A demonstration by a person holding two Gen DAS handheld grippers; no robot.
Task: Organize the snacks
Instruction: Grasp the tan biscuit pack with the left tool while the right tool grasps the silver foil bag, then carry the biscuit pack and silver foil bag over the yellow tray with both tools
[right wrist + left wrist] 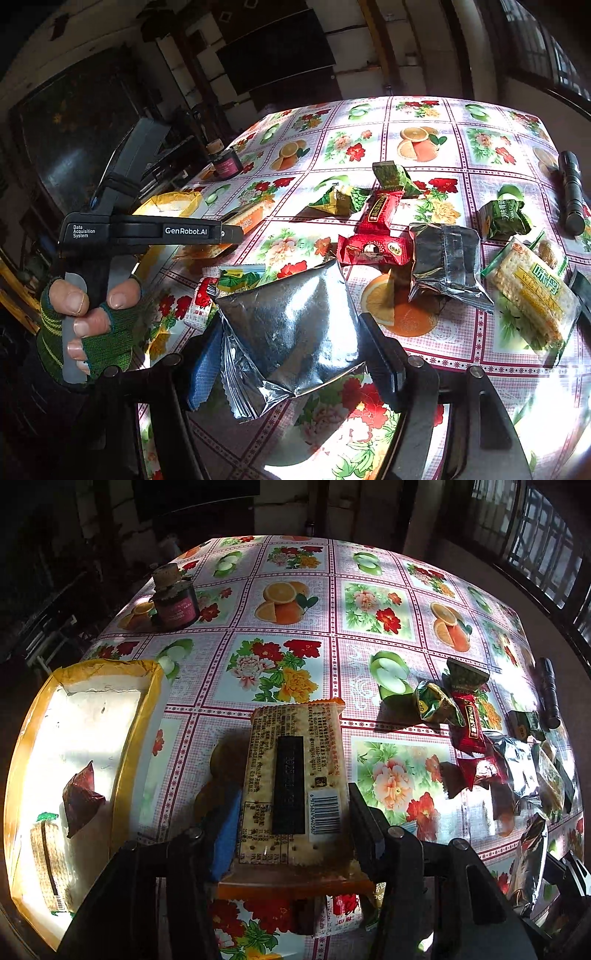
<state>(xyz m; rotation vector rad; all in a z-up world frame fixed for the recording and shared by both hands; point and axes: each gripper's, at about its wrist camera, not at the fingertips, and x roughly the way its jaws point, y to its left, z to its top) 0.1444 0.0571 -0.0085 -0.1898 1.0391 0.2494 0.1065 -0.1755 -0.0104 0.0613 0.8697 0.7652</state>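
My left gripper (291, 830) is shut on a long cracker packet (291, 771) with orange ends and its barcode facing up, held above the flowered tablecloth (295, 602). To its left stands a white box with yellow taped rim (147, 686), holding a dark red pouch (81, 797) and a cracker pack (50, 860). My right gripper (293, 360) is shut on a silver foil packet (291, 325), lifted off the cloth. The right wrist view also shows the left gripper (232, 232), carried by a hand in a green fingerless glove (92, 332).
Loose snacks lie on the right half of the table: red packets (373, 251), another silver packet (447, 262), green packets (504, 218), a green-edged cracker pack (532, 295). A black torch (570, 192) lies far right. A dark corked jar (173, 605) stands at the back left.
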